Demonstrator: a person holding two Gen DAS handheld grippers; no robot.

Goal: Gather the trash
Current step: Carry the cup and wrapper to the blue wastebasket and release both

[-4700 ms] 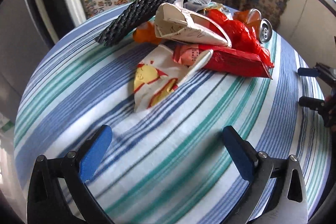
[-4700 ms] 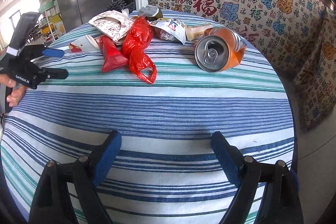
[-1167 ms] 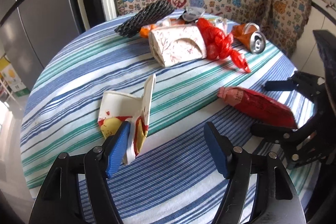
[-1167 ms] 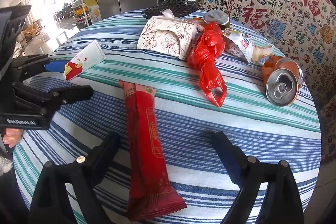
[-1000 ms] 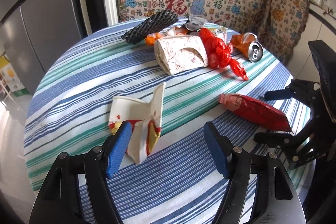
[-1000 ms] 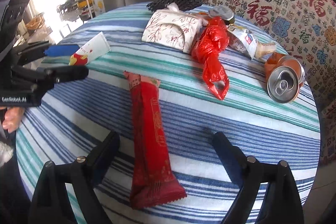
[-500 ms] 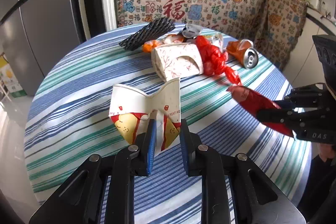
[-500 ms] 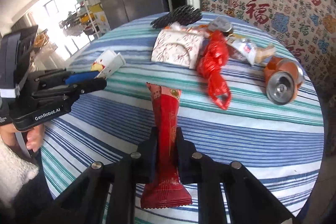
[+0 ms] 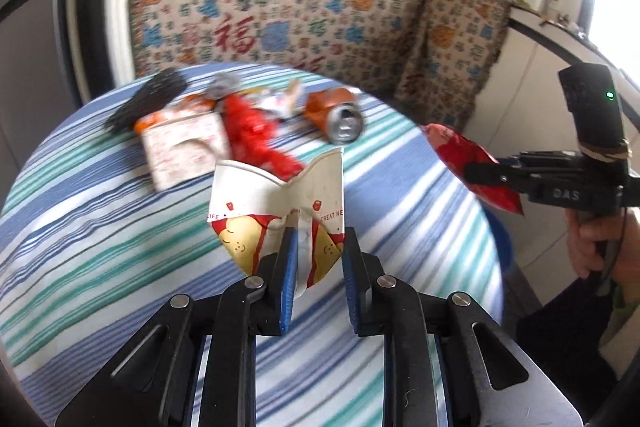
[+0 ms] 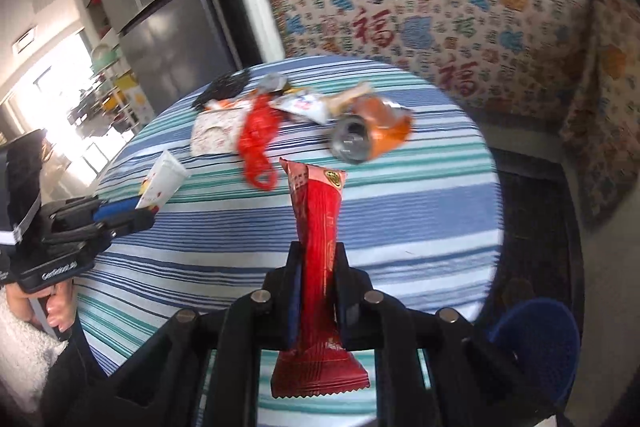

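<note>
Left wrist view: left gripper (image 9: 318, 259) fingers are pinching crushed white paper cup (image 9: 280, 203) above striped bench (image 9: 100, 227). Right gripper (image 10: 318, 267) fingers are clamping long red foil wrapper (image 10: 320, 247) at 12 o'clock, off bench, w/ remaining trash pile (image 10: 280, 119) beyond.

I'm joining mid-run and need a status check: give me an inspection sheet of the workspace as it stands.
Surface: round table with striped cloth.
Job's things: flattened paper cup and red snack wrapper, both lifted off the cloth.
Clutter: crushed orange can, red plastic bag, floral paper box, black mesh piece, white packets, all on the far half.
Grippers: left gripper shut on the cup; right gripper shut on the wrapper.
Cables: nothing seen.
Surroundings: patterned throw behind, refrigerator, blue mesh basket beside the table.
</note>
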